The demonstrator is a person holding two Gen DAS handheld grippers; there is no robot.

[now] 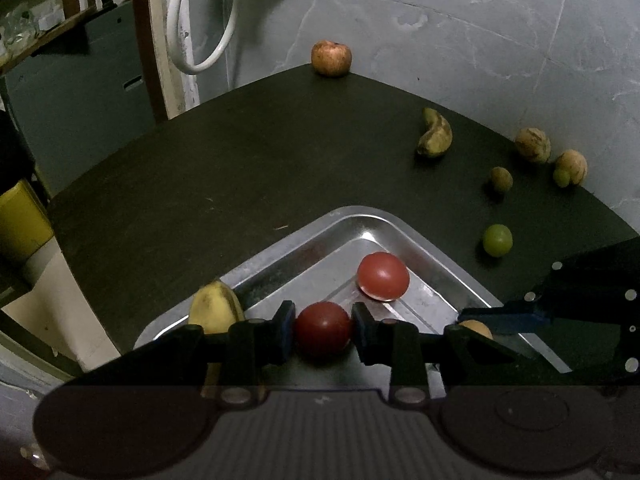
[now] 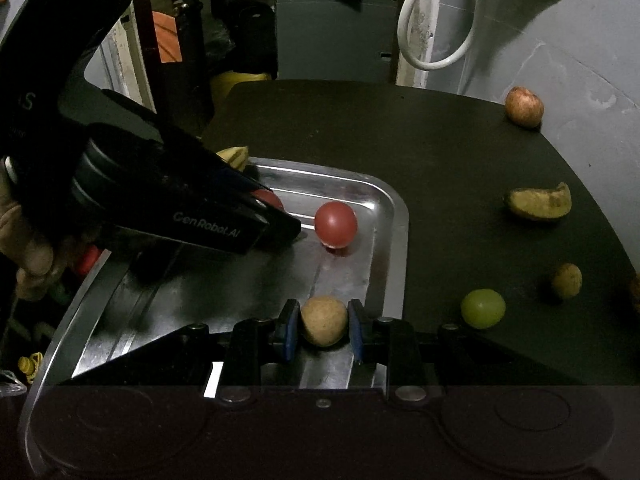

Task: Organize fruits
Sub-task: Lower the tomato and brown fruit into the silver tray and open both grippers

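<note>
A dim room with a grey marbled wall surrounds a dark bench (image 1: 240,168), where a white hose loop (image 1: 200,20) hangs behind the far edge and shelving at the back stays too dark to read. A steel tray (image 2: 384,216) sits at the near side of the bench, its near end cut off by the claw bodies in both views. The left claw (image 1: 323,330) is over the tray with a dark red tomato (image 1: 323,330) between its blue pads; the pads sit against the fruit's sides, so it reads as gripped. In the right wrist view that tomato is mostly hidden behind the left claw's black body, and a hand (image 2: 24,240) shows only partly at the frame edge. The right claw (image 2: 324,322) is closed on a small brown fruit (image 2: 324,322) just above the tray floor. A second tomato (image 2: 335,224) lies loose in the tray. A banana (image 1: 214,308) lies at the tray's left rim, half hidden. Out on the bench are an apple (image 1: 331,58) at the far corner, a bruised banana piece (image 1: 436,134), a green grape (image 1: 497,240), and several brown fruits (image 1: 532,145) near the right edge, hard to identify in the gloom.
</note>
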